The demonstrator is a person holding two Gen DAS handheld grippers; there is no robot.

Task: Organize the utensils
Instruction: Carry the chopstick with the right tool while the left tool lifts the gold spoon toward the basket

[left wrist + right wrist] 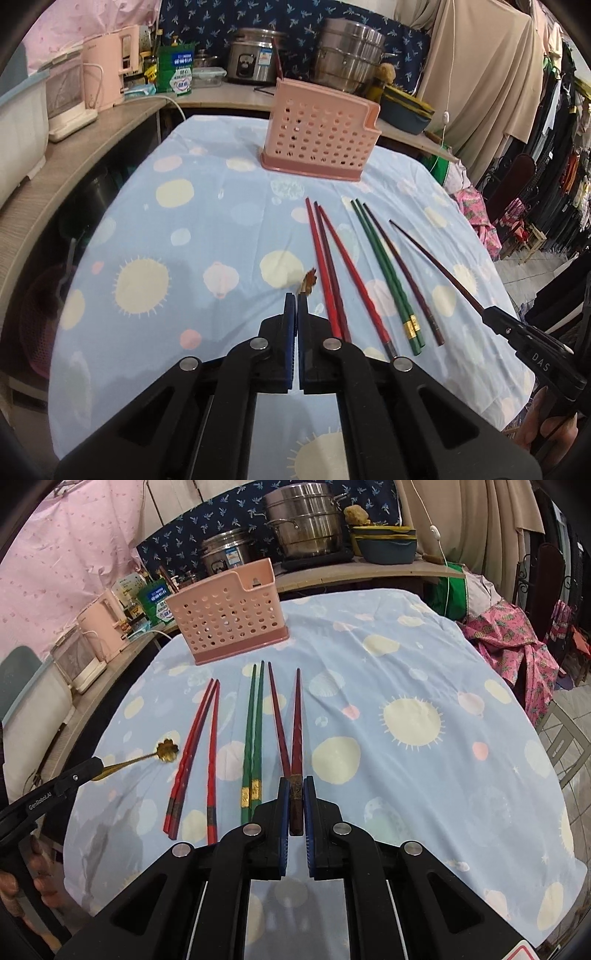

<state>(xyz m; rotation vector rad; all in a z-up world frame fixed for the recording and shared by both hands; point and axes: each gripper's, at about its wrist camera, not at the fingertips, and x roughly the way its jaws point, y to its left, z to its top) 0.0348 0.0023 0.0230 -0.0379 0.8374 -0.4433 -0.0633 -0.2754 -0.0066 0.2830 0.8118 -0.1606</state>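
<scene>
My left gripper (pixel 297 297) is shut on a gold spoon (pixel 309 282) whose flower-shaped bowl pokes out past the tips. The right wrist view shows that spoon (pixel 168 751) held above the cloth by the left gripper (pixel 96 764). My right gripper (pixel 296 781) is shut on the thick end of a dark red chopstick (pixel 296 731), which points toward the pink perforated utensil holder (pixel 229 616). On the cloth lie red chopsticks (pixel 192 753), a green pair (pixel 253 734) and one more dark red chopstick (pixel 277 720). The holder (pixel 317 136) stands upright at the far side.
A round table under a blue cloth with sun and dot prints (pixel 424 775) carries everything. Behind it a shelf holds steel pots (pixel 306 520), a rice cooker (pixel 255 55) and a pink kettle (pixel 107 70). Clothes hang at the right (pixel 554 166). A person's hand (pixel 550 424) holds the right gripper.
</scene>
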